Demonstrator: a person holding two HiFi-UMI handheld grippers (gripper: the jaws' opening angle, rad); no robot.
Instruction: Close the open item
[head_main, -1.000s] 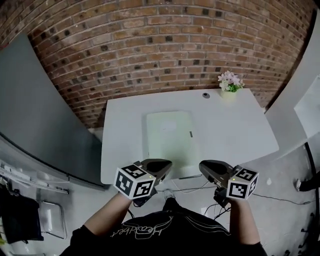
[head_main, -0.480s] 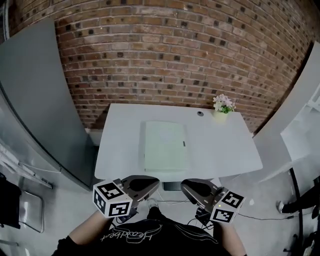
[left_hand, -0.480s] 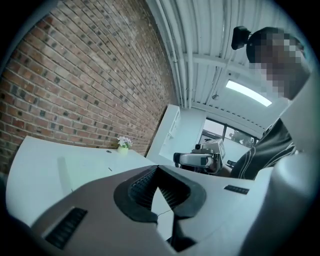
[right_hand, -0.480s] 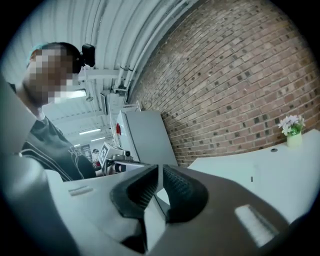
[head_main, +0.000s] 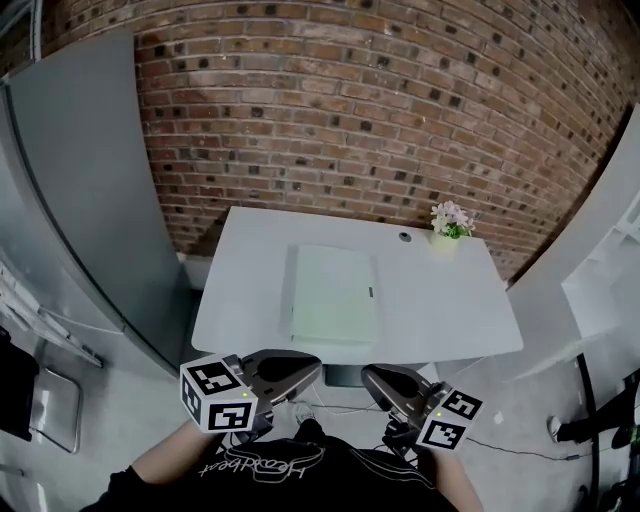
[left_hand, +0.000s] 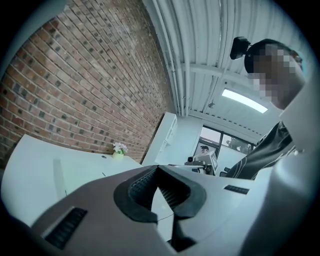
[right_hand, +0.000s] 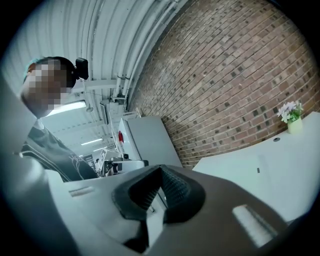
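Now backed off: left gripper (head_main: 318, 362) and right gripper (head_main: 366, 373) were pulled clear of table (head_main: 440, 300) within last second, jaws pressed together, nothing held. Green item (head_main: 334, 295) was left flat mid-table, apparently shut. Task judged done.

flower pot (head_main: 449, 226) on white table (head_main: 440, 300)

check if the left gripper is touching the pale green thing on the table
Apart. The head view shows the left gripper held near the person's body, short of the pale green item, with a strip of bare table between them.
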